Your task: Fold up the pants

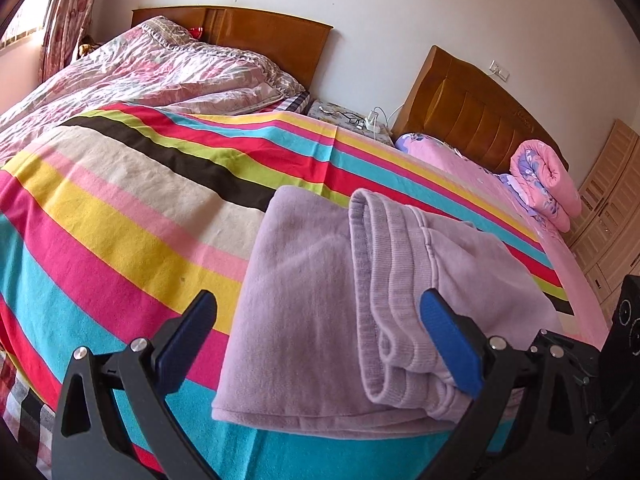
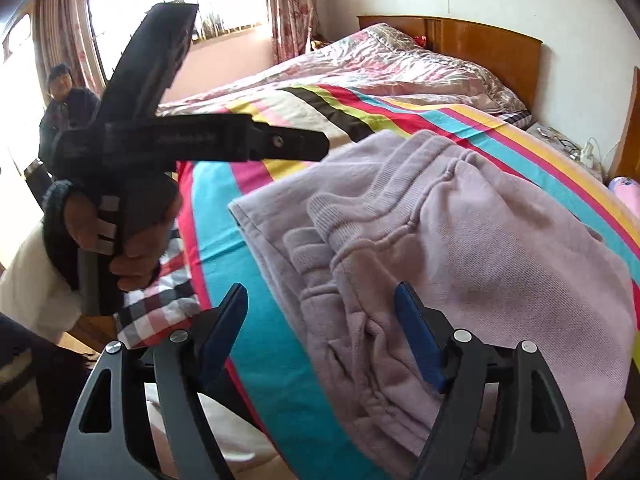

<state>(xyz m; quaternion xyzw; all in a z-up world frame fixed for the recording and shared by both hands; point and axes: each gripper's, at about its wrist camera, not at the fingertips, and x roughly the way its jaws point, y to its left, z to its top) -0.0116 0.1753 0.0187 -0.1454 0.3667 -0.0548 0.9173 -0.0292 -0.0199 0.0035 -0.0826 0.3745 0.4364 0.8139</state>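
Lilac pants lie folded into a compact bundle near the edge of the striped bedspread, waistband ribbing on top. My left gripper stands open, straddling the bundle without pinching. My right gripper is also spread, nothing clamped. Likely the fold is set, so the cloth rests free.

My left hand-held gripper is a black frame with silver round-head pivot screws and two blue pads. My right hand-held gripper matches it: black linkage arms, silver screws, blue pads. My left hand shows a dark knitted cuff over a white garment.
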